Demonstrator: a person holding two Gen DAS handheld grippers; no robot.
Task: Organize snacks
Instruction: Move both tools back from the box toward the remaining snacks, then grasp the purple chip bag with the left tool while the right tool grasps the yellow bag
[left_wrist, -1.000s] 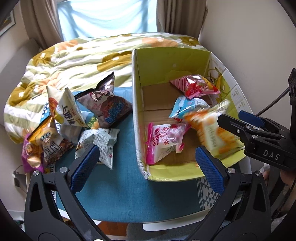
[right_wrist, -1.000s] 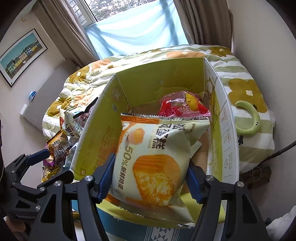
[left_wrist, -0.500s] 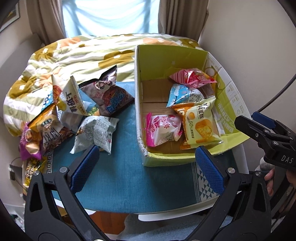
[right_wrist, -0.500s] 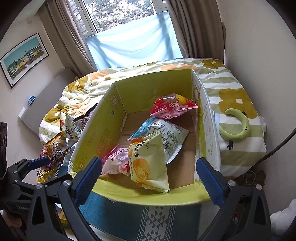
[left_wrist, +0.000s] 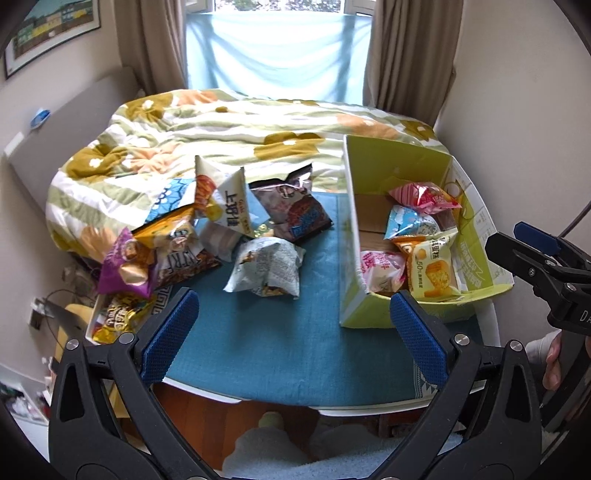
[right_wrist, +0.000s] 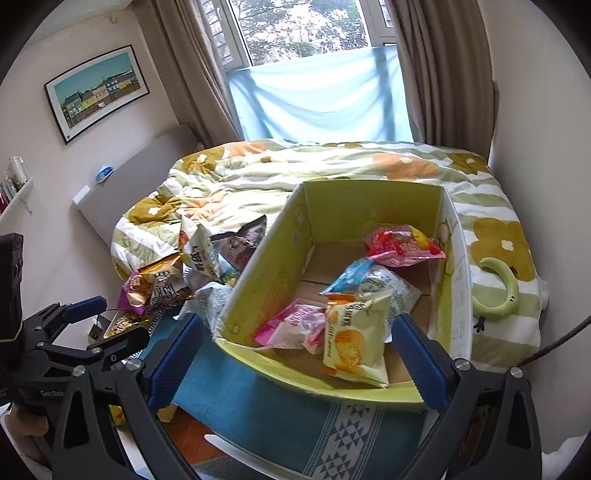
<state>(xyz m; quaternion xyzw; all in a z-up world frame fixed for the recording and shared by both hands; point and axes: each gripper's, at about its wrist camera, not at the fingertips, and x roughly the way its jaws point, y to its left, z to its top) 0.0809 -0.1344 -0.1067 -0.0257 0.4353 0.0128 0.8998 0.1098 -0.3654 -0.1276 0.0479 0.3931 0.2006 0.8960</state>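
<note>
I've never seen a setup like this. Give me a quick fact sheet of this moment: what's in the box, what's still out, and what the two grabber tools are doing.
Box: green cardboard box, open on top, standing on the blue cloth
In the box: four packets, with the yellow cake packet nearest the front, a pink packet beside it, a light blue packet and a red packet further back
Still out: a pile of snack bags left of the box, white crumpled bag nearest it
Left gripper: open, empty
Right gripper: open, empty, in front of the box
</note>
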